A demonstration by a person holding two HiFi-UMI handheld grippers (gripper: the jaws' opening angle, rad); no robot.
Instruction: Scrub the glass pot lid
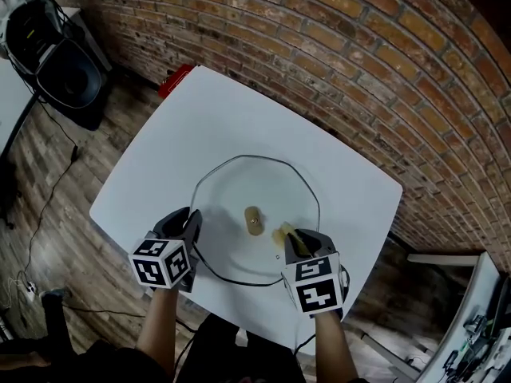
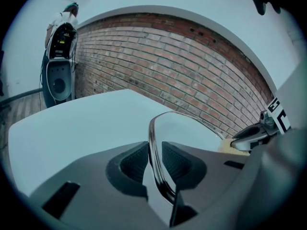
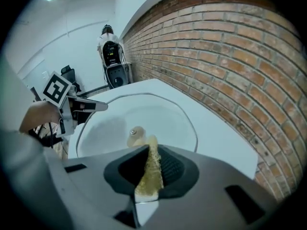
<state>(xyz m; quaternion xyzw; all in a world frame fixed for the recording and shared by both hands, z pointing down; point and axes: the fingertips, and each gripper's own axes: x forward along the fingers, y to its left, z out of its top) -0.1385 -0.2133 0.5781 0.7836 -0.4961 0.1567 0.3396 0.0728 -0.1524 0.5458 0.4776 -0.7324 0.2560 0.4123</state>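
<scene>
Left claw (image 1: 190, 222) pinches the lid (image 1: 255, 186) rim. My right claw (image 1: 297, 244) squeezes the sponge (image 3: 149, 174) over it. Next I should rub, holding the lid steady.

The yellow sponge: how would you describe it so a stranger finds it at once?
On the white table sits a round glass pot lid. At its near right edge the right gripper pinches a thin yellow sponge, the only yellow, porous thing; the tan knob at the lid's centre is smooth.
</scene>
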